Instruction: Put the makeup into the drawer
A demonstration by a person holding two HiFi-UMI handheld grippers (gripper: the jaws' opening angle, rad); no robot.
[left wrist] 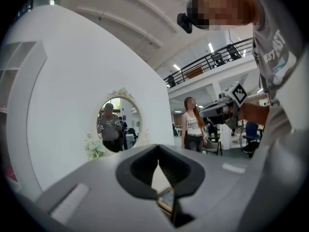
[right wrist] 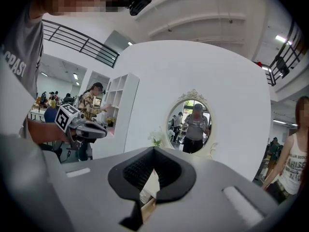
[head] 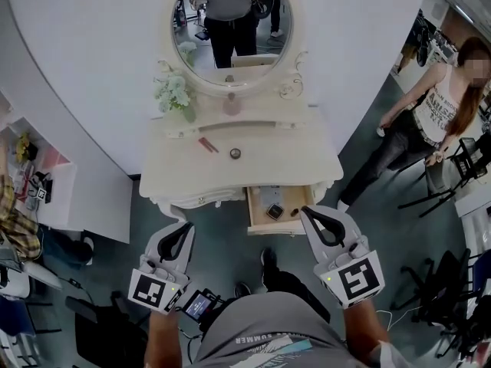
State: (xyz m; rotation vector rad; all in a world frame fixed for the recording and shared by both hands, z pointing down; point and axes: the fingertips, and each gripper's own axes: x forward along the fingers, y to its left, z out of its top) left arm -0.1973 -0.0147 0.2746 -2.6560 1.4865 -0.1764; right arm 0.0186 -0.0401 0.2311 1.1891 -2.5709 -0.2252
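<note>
Two pieces of makeup are lying out on the desk (head: pixel 299 163): a red stick (head: pixel 208 145), probably a lipstick though it is showing too small to be sure, and a small round pot (head: pixel 235 153) near it. Both are sitting well apart from the drawer (head: pixel 254 210), which is standing pulled open at the desk's front right.

Both grippers are hovering short of the desk edge, the left gripper (head: pixel 182 231) near the front-left corner and the right gripper (head: pixel 313 219) just beside the drawer's front. Each is showing its fingers pressed together with nothing between them.

Reaching for the next piece is going to call for spreading the fingers before coming down. It is also worth taking the stick across its narrow side so it is not rolling off, then carrying it clear over the drawer's front wall before lowering.

Inside the drawer, a dark square compact (head: pixel 274 211) and a small brownish piece (head: pixel 294 212) are resting near each other, leaving bare floor toward the back.
</note>
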